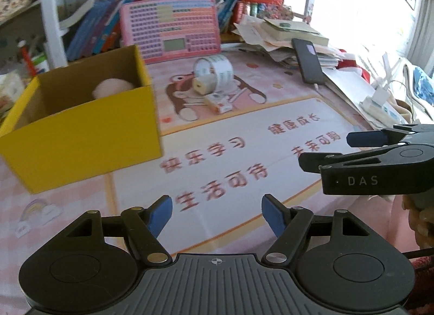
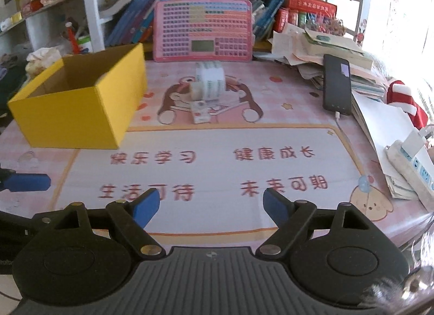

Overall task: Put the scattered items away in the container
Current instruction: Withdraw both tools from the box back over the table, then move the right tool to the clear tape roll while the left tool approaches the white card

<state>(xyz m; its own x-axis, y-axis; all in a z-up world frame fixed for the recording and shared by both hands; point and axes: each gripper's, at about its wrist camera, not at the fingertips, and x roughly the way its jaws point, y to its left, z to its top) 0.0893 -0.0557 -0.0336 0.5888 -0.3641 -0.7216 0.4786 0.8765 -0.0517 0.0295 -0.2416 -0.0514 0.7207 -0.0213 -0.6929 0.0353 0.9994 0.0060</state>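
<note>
both grippers empty over the mat, three small things left beyond the box

nearest, the left gripper [image 1: 217, 216] hangs over the printed white panel of the desk mat [image 1: 244, 152] with its blue pads set wide and nothing between them. the right gripper [image 2: 211, 207] is beside it over the same panel, fingers spread wide and empty too. in the left wrist view it juts in from the right edge, side on. both point down and forward at the mat, which reads as a pause between picks rather than a grasp in hand.

further out on the left stands the yellow box [image 1: 81, 125], open at the top, the container for the tidying. a pale pink round thing [image 1: 112, 88] already lies inside it against the far wall, visible only from the left wrist, so i judge the task partly done.

beyond the panel, on the bear picture in the middle of the mat, the remaining items sit clustered: a large roll of printed tape [image 2: 210, 79] on its edge, a smaller tape roll [image 2: 195, 92] touching its front, and a small flat packet [image 2: 200, 113] just in front of both. they are well apart from the box, so each likely needs a reach forward and a carry leftward.

farthest, a pink keyboard toy [image 2: 203, 30] leans against books, and a black phone [image 2: 336, 84] rests on a pile of papers at the right.
</note>
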